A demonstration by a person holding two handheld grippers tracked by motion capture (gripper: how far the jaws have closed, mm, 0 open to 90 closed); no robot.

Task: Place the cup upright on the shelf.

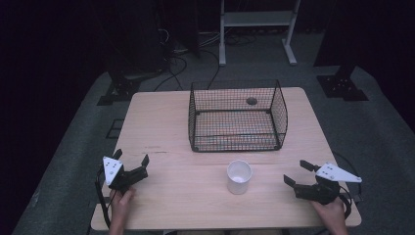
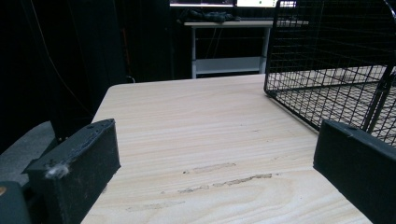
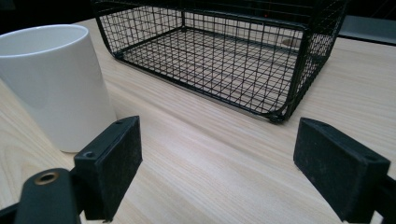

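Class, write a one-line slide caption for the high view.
White cup stands upright on the wooden table before an empty wire basket, between the open left claw and open right claw.

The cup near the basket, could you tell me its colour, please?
Plain white cup, clearest in the right gripper view.

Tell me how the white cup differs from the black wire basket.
The white cup is solid-walled and round; the black wire mesh basket is see-through and rectangular. The cup is far smaller and stands nearer the person, between the two grippers; the basket sits farther back. Both stand upright, open-topped and empty on the light wooden table.
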